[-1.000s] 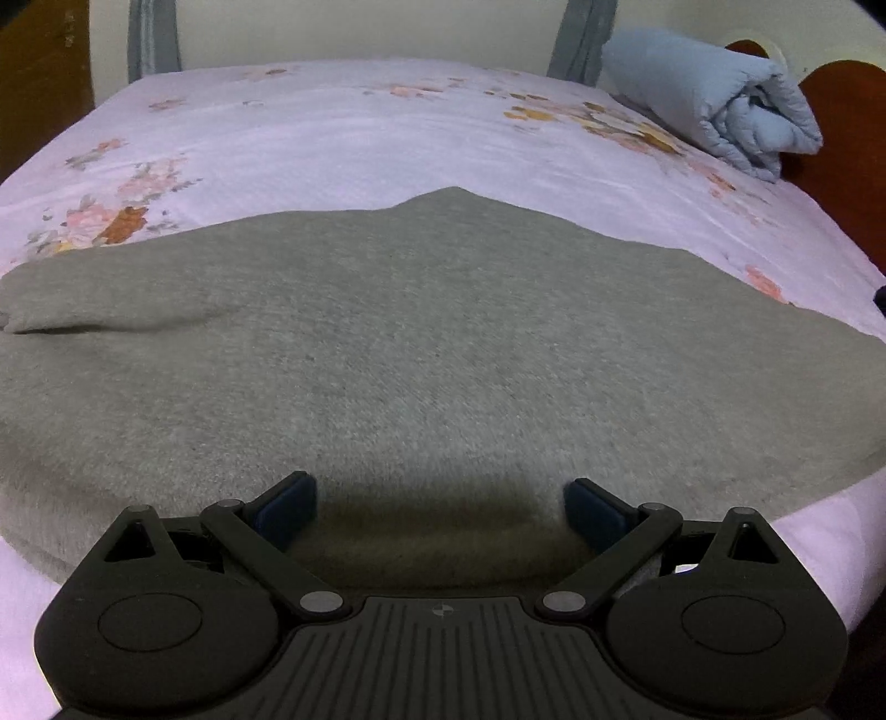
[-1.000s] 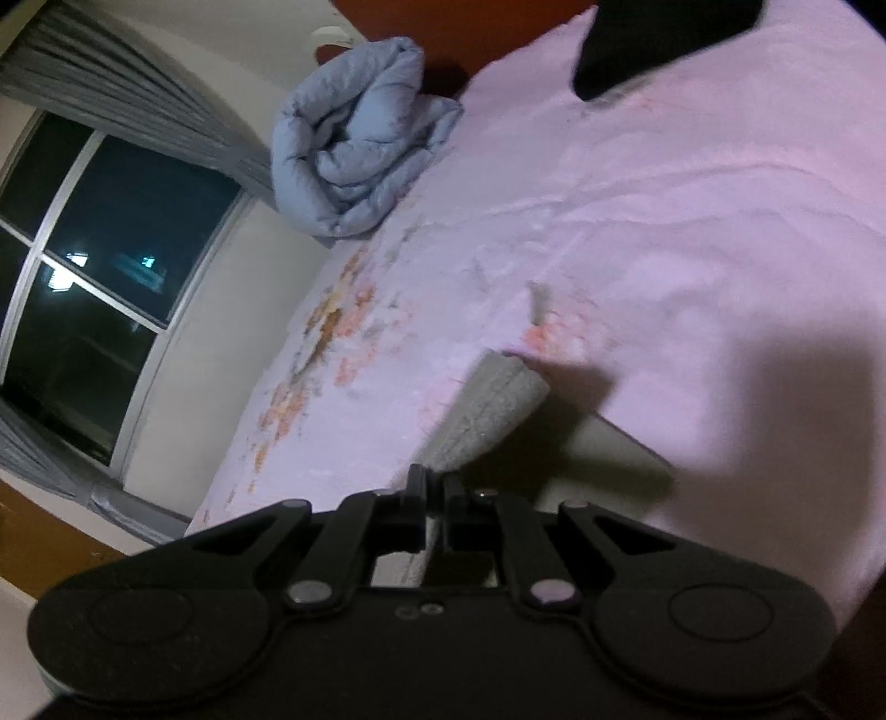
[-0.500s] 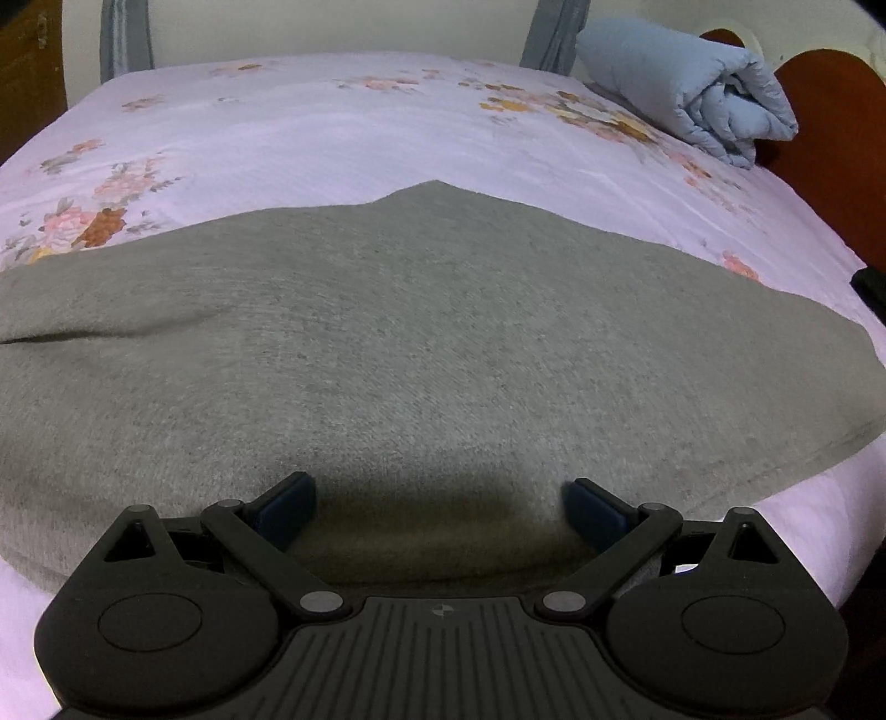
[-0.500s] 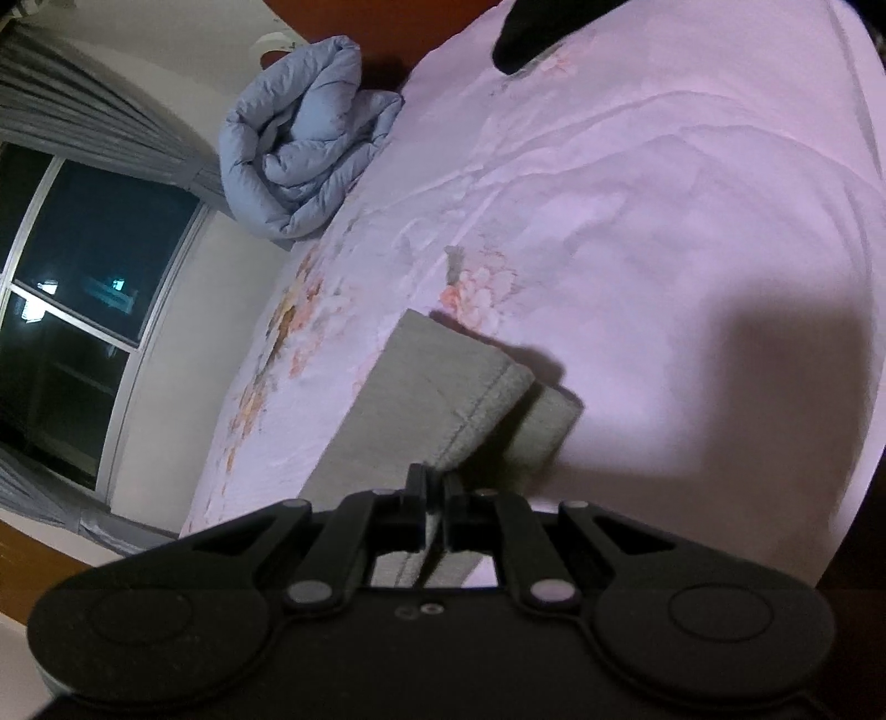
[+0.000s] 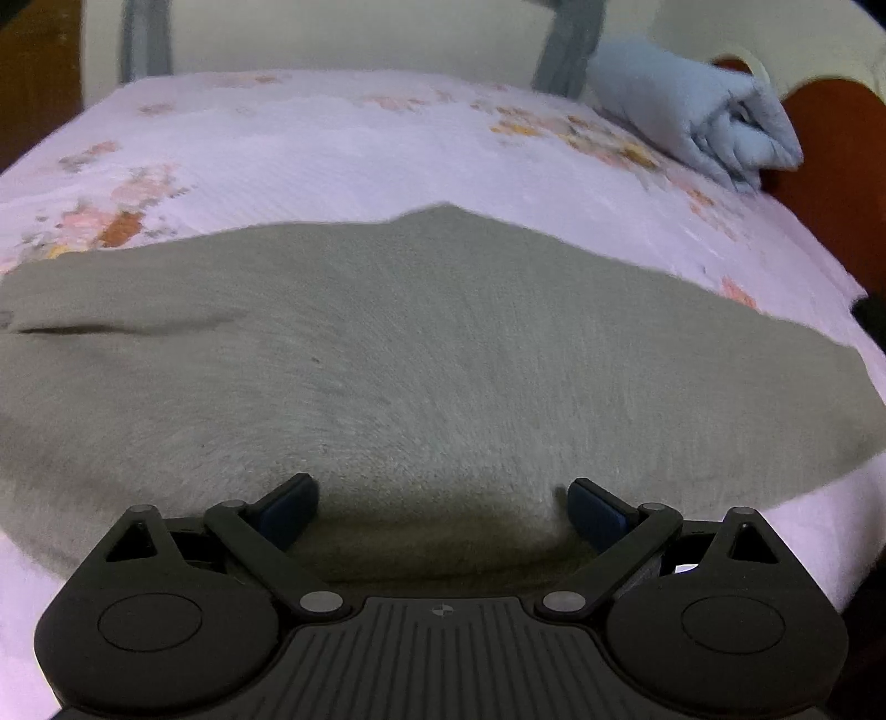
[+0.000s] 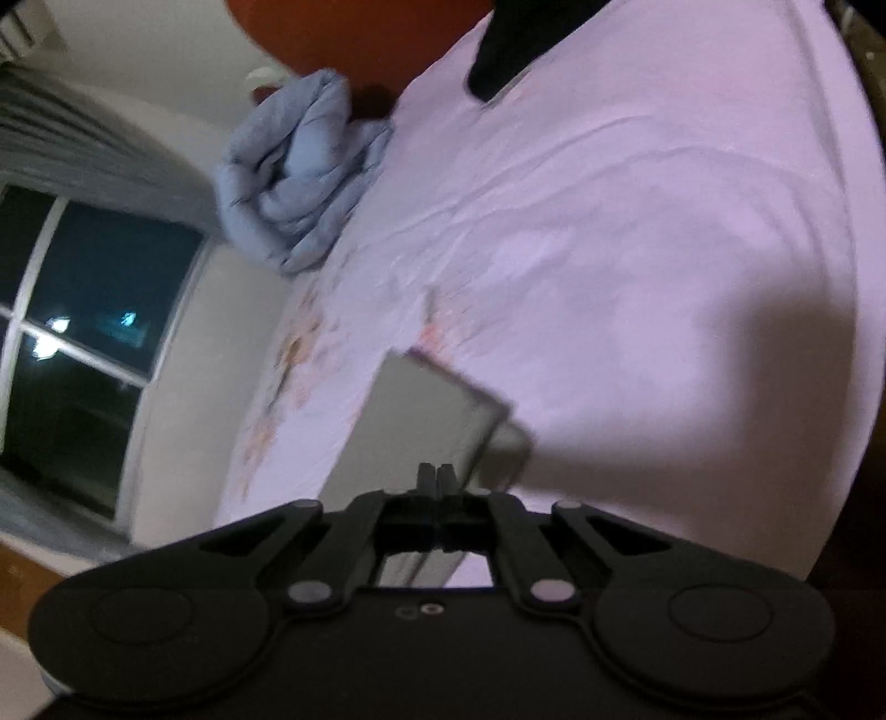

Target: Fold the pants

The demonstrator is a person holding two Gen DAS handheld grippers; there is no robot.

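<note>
The grey pants (image 5: 421, 360) lie spread flat across the near half of the bed (image 5: 310, 144), their far edge rising to a low peak at the middle and their near edge running along the bed's front side. The left gripper (image 5: 443, 501) hovers over that near edge with its jaws wide apart and nothing between them. In the right wrist view, the right gripper (image 6: 436, 477) has its jaws pressed together on the pants' cloth, one hemmed corner (image 6: 443, 410) lifted and doubled over the sheet. Beyond the pants the floral sheet lies bare up to a rolled blue quilt (image 5: 698, 127) at the headboard corner. A dark object (image 6: 520, 50) rests on the sheet's far edge, well apart.
</note>
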